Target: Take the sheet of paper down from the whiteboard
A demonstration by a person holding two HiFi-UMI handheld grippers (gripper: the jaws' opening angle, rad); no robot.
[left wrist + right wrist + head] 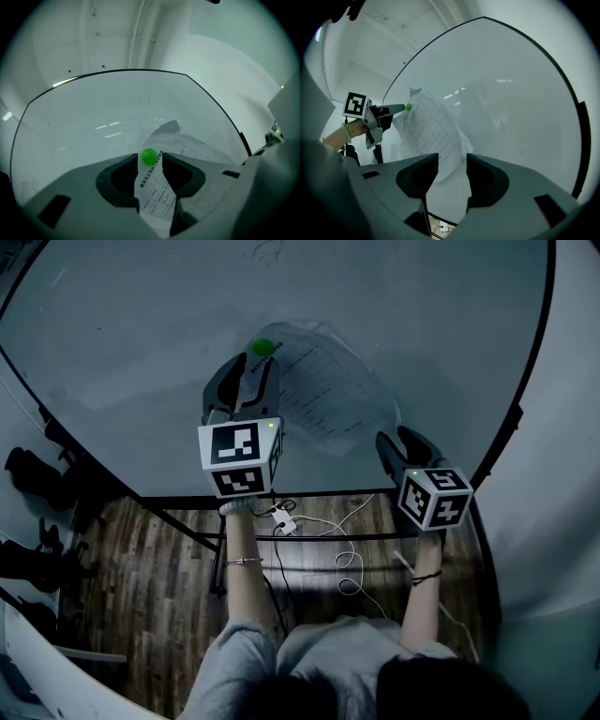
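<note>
Magnet (262,347) pinning the paper's (328,395) top sits between left gripper's (256,367) open jaws; right gripper's (398,444) open jaws face its lower corner.

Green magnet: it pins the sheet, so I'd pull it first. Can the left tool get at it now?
Probably yes: the left tool has its jaws apart, the green magnet right at their tips, and only the sheet of paper lies between them.
</note>
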